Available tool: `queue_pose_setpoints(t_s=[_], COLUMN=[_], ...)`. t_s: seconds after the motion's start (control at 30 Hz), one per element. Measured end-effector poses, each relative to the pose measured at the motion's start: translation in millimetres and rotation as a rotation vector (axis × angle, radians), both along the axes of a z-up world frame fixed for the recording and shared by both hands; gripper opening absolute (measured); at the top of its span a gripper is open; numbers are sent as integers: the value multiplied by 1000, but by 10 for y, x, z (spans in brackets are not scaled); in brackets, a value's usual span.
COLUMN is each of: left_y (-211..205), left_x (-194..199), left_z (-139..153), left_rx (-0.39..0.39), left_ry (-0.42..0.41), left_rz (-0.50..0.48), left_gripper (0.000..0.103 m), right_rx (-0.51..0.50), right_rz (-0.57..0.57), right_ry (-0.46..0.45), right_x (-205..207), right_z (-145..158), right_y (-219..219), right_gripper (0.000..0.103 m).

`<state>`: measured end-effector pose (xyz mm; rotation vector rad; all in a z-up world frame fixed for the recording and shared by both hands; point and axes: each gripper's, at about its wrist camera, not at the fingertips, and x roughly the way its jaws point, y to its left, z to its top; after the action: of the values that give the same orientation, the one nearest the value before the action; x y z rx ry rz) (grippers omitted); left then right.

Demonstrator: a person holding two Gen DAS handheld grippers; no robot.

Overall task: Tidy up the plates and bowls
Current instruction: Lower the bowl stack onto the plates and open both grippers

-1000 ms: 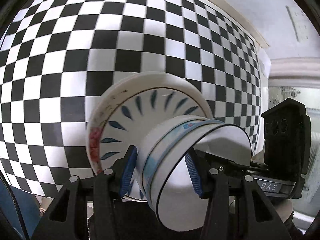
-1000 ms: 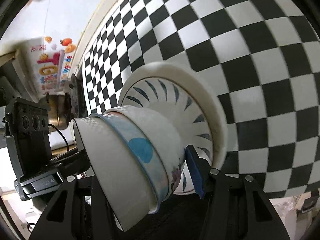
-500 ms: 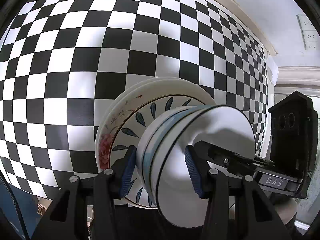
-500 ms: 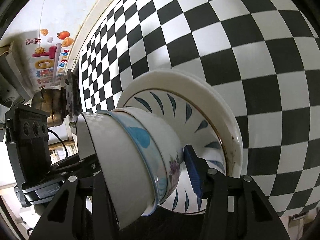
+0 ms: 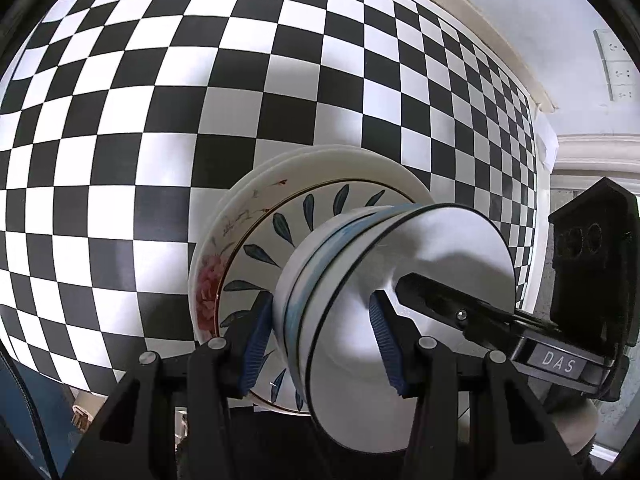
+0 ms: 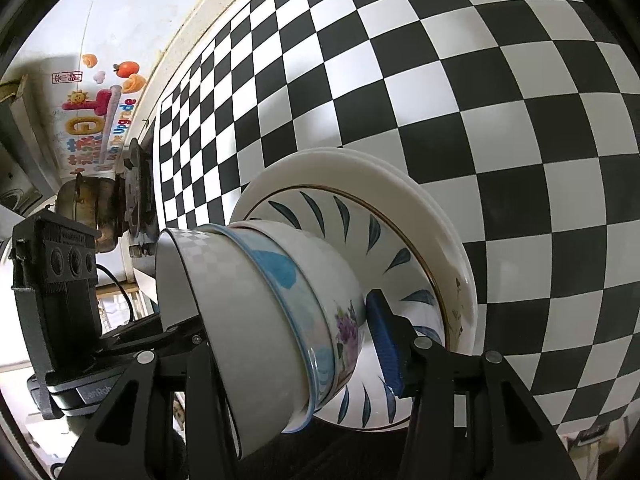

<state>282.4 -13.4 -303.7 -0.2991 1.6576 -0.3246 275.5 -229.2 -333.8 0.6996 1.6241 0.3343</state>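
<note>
1. Checkered black-and-white cloth [image 5: 168, 92] fills both views, with a pale wall at the top corners; in the right wrist view a colourful poster [image 6: 94, 116] hangs at about ten o'clock, above a metal pot [image 6: 86, 210].

2. A stack of plates [image 5: 256, 216] rests on that cloth. The top plate carries a ring of dark blue leaves, and the one under it shows a red flower on its rim at eight o'clock in the left wrist view.

3. Nested bowls [image 5: 400, 300] stand on the leaf plate, at the centre of both views: a plain white one with a dark rim innermost, a blue-banded one outside it, and outermost a white one with a purple flower.

4. The left gripper [image 5: 320, 340] straddles the near wall of the bowls, its blue pads [image 5: 254, 336] narrowed on either side and seemingly gripping.

5. The right gripper [image 6: 292, 344] straddles the opposite wall; one blue pad shows at four o'clock outside the bowls, the other is hidden inside, so I judge it clamped too.

6. Risks, as I judge them: uneven lifting by the two hands could tilt the nest; smooth glaze may slip from the pads; squeezing several walls at once could chip a rim or jam the bowls.
</note>
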Motion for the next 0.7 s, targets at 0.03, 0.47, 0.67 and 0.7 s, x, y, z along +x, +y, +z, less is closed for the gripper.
queue_pose_setpoints(t_s=[0.03, 0.47, 0.67, 0.7], left_y=[2, 150, 233, 241], left_x=[-8, -248, -456, -499], left_z=[25, 758, 1031, 1075], left_rx=[6, 201, 249, 249], left_ry=[-10, -286, -400, -414], left_rz=[-1, 4, 10, 14], left_gripper=[46, 48, 77, 79], right_rx=[-3, -236, -380, -397], right_rz=[2, 61, 78, 74], right_ry=[-3, -190, -278, -287], right_x=[-2, -247, -532, -570], right_z=[9, 804, 1251, 1302], right_y=[-1, 0, 89, 101], right_gripper=[51, 52, 86, 87])
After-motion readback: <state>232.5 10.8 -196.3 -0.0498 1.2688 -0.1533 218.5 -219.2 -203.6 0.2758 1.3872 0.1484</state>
